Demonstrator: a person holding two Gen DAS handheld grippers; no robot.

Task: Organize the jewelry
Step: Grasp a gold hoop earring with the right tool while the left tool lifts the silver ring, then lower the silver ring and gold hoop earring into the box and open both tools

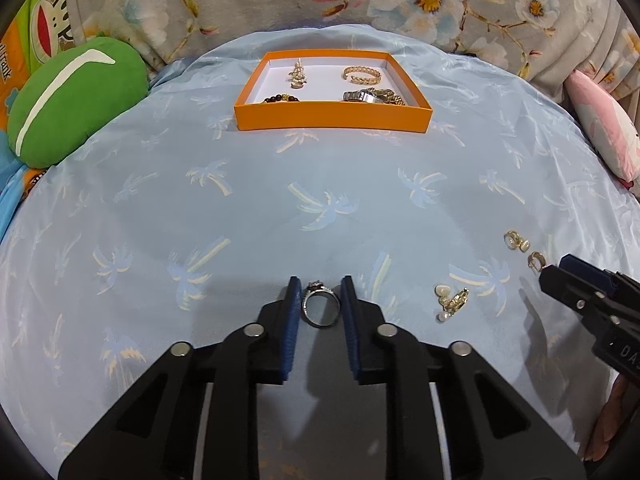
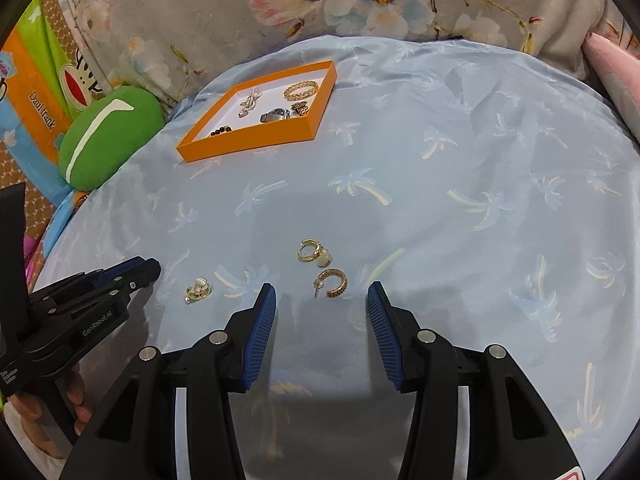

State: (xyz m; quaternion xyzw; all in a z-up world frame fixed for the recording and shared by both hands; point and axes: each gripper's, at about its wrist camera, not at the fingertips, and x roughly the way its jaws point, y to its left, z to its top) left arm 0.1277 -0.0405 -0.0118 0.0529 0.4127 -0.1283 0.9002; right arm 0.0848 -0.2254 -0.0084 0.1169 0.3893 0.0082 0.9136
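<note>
From the left wrist camera, your left gripper [image 1: 320,300] sits low over the blue satin sheet [image 1: 240,208], its ribbed blue pads narrowed around a silver ring [image 1: 321,307] and touching it on both sides. At 12 o'clock lies a shallow orange cardboard tray [image 1: 334,119] holding a gold cuff bracelet [image 1: 362,75], a metal watch [image 1: 370,96], dark beads [image 1: 282,99] and a sparkly brooch [image 1: 297,75]. At 3 o'clock your right gripper [image 1: 550,276] reaches in near loose gold earrings [image 1: 518,240].

From the right wrist camera, your right gripper [image 2: 322,304] hangs spread wide, gripping nothing, with a studded gold hoop [image 2: 334,282] just ahead between the tips. A pearl earring cluster [image 2: 198,289] lies at 10 o'clock, and the tray [image 2: 248,140] at 11 o'clock beside a green plush cushion [image 2: 108,136].
</note>
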